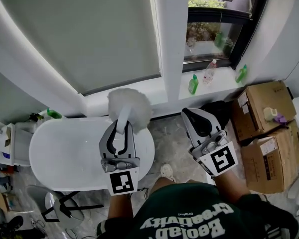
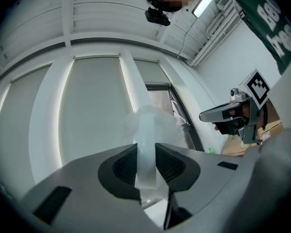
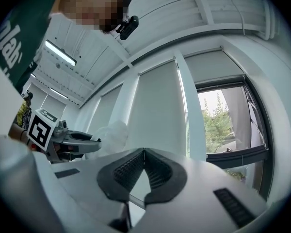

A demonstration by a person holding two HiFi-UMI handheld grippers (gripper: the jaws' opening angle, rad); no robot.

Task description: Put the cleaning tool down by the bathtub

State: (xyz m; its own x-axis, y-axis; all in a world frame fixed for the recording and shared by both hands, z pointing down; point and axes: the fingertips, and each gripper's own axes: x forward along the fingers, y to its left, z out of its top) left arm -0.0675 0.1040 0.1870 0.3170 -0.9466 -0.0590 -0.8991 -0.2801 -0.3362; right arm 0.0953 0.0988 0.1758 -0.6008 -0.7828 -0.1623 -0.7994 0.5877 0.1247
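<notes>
Left gripper (image 2: pixel 146 153): pads pressed on the translucent handle (image 2: pixel 146 137) of the duster (image 1: pixel 130 105), a grip its own view confirms. Only the head view shows the bathtub (image 1: pixel 55 158) below, with the duster's fluffy head past the tub's far rim. Right gripper (image 3: pixel 144 153): jaws together, nothing between them. The head view alone places it right of the tub, near the boxes (image 1: pixel 261 108).

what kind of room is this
Most likely a bathroom, partly used for storage. A white freestanding bathtub fills the left side, plastic bottles stand along the window sill, and cardboard boxes are stacked at the right.
</notes>
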